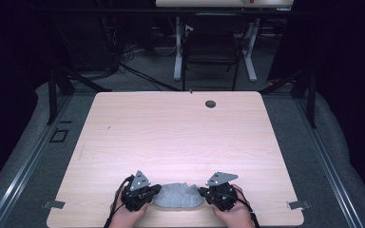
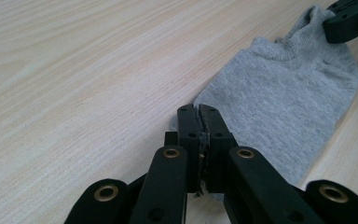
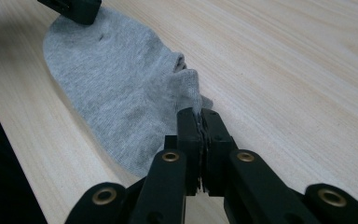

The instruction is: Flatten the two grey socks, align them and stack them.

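Grey knitted ankle sock [image 1: 178, 195] lies flat near the worktop's [image 1: 171, 133] front edge, stretched between the two claws. The left claw [image 2: 198, 111] is clenched on one end of the sock, a sliver of grey fabric pinched between its jaws; the rest of the sock spreads ahead of it and to its right. The right claw [image 3: 198, 113] is clenched on the opposite end, at the bunched cuff, with the sock's body running ahead and to its left.

Both grips look shallow, taking only the fabric's edge. If the claws pull apart or lift unevenly, the knit could probably slip out of one pinch and leave the sock dangling from the other. Because the sock sits so close to the worktop's near edge, a dropped end might slide off towards the person.
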A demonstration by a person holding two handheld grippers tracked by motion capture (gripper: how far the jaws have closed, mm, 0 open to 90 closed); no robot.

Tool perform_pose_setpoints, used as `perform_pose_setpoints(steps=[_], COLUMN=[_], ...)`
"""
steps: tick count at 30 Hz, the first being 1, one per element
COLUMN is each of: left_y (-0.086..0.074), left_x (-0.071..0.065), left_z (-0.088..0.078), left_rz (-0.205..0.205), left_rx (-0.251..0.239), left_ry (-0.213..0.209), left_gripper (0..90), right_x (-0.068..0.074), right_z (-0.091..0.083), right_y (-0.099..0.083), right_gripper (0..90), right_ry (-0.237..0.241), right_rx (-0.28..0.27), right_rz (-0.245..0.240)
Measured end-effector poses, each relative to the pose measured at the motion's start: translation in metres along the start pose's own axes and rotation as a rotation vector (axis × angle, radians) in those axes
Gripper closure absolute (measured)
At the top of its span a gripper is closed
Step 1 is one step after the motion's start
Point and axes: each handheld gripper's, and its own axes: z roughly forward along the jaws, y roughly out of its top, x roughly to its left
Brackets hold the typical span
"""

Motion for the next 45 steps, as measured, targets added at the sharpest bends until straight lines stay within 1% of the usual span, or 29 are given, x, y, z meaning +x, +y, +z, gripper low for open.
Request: perform_pose_setpoints(steps=[3, 4, 5, 6, 7, 8, 10, 12, 14, 15, 17, 18, 20, 21, 22, 25, 26, 28, 29, 30, 33, 35, 36, 38, 41, 42, 43, 44, 45], left_y=[-0.001, 0.000, 0.000, 0.001, 0.001, 0.002, 0.004, 0.006, 0.008, 0.008, 0.007, 0.005, 0.002, 0.001, 0.001, -0.002, -0.003, -0.005, -0.005, -0.006, -0.007, -0.008, -0.008, -0.008, -0.007, -0.007, -0.006, -0.006, -0.005], left_x=[-0.001, 0.000, 0.000, 0.000, 0.000, 0.000, 0.000, -0.001, -0.004, -0.004, -0.005, -0.006, -0.008, -0.009, -0.008, -0.007, -0.007, -0.007, -0.008, -0.008, -0.009, -0.009, -0.009, -0.009, -0.008, -0.007, -0.007, -0.005, -0.005], left_z=[-0.001, -0.002, -0.003, -0.004, -0.006, -0.007, -0.011, -0.015, -0.017, -0.017, -0.015, -0.013, -0.009, -0.008, -0.007, -0.002, -0.001, 0.000, 0.001, 0.001, 0.003, 0.004, 0.004, 0.004, 0.006, 0.006, 0.008, 0.008, 0.010], left_rz=[-0.018, -0.006, 0.000, 0.000, -0.007, -0.003, -0.012, -0.012, -0.003, 0.006, 0.008, 0.003, 0.017, 0.011, 0.025, 0.015, 0.007, 0.024, 0.025, 0.021, 0.019, 0.024, 0.027, 0.028, 0.022, 0.028, 0.022, 0.024, 0.014], left_rx=[-0.009, -0.013, -0.017, -0.023, -0.029, -0.036, -0.055, -0.072, -0.067, -0.064, -0.049, -0.044, -0.013, -0.007, 0.003, 0.024, 0.027, 0.038, 0.042, 0.044, 0.045, 0.046, 0.044, 0.042, 0.040, 0.039, 0.033, 0.032, 0.028], left_ry=[-0.005, -0.007, -0.008, -0.007, -0.007, -0.006, -0.004, -0.005, -0.009, -0.010, -0.019, -0.020, -0.023, -0.025, -0.019, -0.023, -0.025, -0.024, -0.025, -0.026, -0.025, -0.027, -0.024, -0.022, -0.025, -0.023, -0.021, -0.017, -0.017], left_gripper=[87.8, 87.0, 86.1, 84.9, 84.1, 84.1, 83.9, 85.3, 87.3, 88.5, 89.2, 89.3, 89.4, 89.4, 89.4, 89.4, 89.5, 89.6, 89.6, 89.6, 89.6, 89.6, 89.6, 89.6, 89.6, 89.6, 89.6, 89.6, 89.5], right_x=[-0.001, -0.001, -0.001, -0.002, -0.002, -0.003, -0.003, -0.001, 0.002, 0.005, 0.007, 0.008, 0.009, 0.008, 0.008, 0.006, 0.006, 0.005, 0.006, 0.007, 0.007, 0.007, 0.006, 0.005, 0.004, 0.004, 0.004, 0.002, 0.001], right_z=[0.001, 0.000, 0.000, -0.002, -0.003, -0.005, -0.009, -0.014, -0.017, -0.015, -0.012, -0.009, -0.002, 0.002, 0.003, 0.007, 0.008, 0.010, 0.010, 0.012, 0.012, 0.014, 0.014, 0.015, 0.016, 0.016, 0.017, 0.017, 0.018], right_y=[-0.001, -0.001, -0.001, 0.000, 0.000, 0.001, 0.003, 0.005, 0.007, 0.008, 0.007, 0.006, 0.005, 0.004, 0.004, 0.002, 0.001, 0.000, -0.001, -0.002, -0.002, -0.003, -0.003, -0.004, -0.003, -0.003, -0.002, -0.001, 0.000], right_gripper=[84.9, 83.2, 82.3, 81.9, 81.7, 81.7, 82.3, 84.9, 87.0, 87.8, 88.0, 88.0, 88.2, 88.4, 88.7, 89.1, 89.1, 89.2, 89.3, 89.4, 89.6, 89.8, 89.8, 89.9, 90.0, 90.0, 90.0, 90.0, 90.0], right_ry=[-0.004, -0.005, -0.006, -0.008, -0.012, -0.015, -0.018, -0.024, -0.011, -0.013, -0.008, -0.007, -0.003, -0.001, -0.001, 0.001, 0.010, 0.022, 0.016, 0.023, 0.024, 0.016, 0.017, 0.023, 0.014, 0.008, 0.006, 0.002, -0.003], right_rx=[0.005, -0.001, -0.014, -0.016, -0.030, -0.040, -0.064, -0.088, -0.111, -0.103, -0.093, -0.080, -0.058, -0.036, -0.033, -0.016, -0.008, 0.011, 0.031, 0.028, 0.043, 0.049, 0.058, 0.055, 0.056, 0.052, 0.048, 0.056, 0.051], right_rz=[0.002, 0.003, 0.015, 0.009, 0.015, 0.018, 0.010, 0.004, -0.004, -0.026, -0.036, -0.041, -0.050, -0.059, -0.059, -0.054, -0.044, -0.045, -0.052, -0.044, -0.055, -0.054, -0.056, -0.049, -0.051, -0.050, -0.045, -0.056, -0.048])
